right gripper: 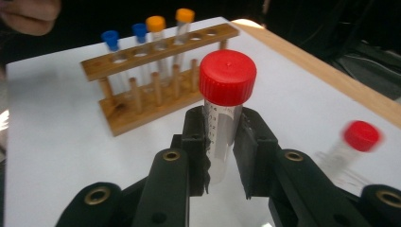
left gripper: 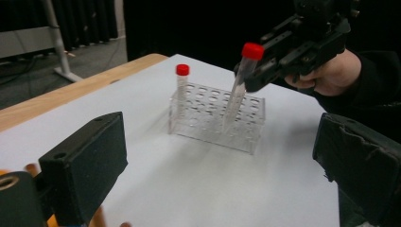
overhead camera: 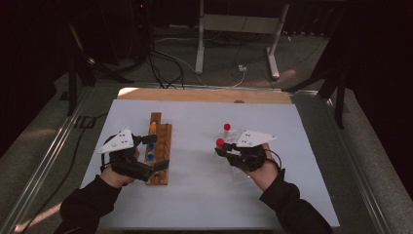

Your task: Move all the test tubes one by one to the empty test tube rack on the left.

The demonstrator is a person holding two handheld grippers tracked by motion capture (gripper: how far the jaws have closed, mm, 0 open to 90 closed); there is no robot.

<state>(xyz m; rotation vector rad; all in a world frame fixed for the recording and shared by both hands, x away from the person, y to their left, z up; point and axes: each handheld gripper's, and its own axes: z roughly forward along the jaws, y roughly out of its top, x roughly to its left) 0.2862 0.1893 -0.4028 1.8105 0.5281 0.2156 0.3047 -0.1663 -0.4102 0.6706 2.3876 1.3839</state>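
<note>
The right gripper (right gripper: 222,156) is pinching a red-capped tube (right gripper: 224,118) just under its cap, cap up and tilted, its tip entering the clear rack (left gripper: 215,118) where one tube (left gripper: 182,94) is already standing, while the left gripper (left gripper: 222,165) is hanging spread by the wooden rack (right gripper: 156,71).
</note>
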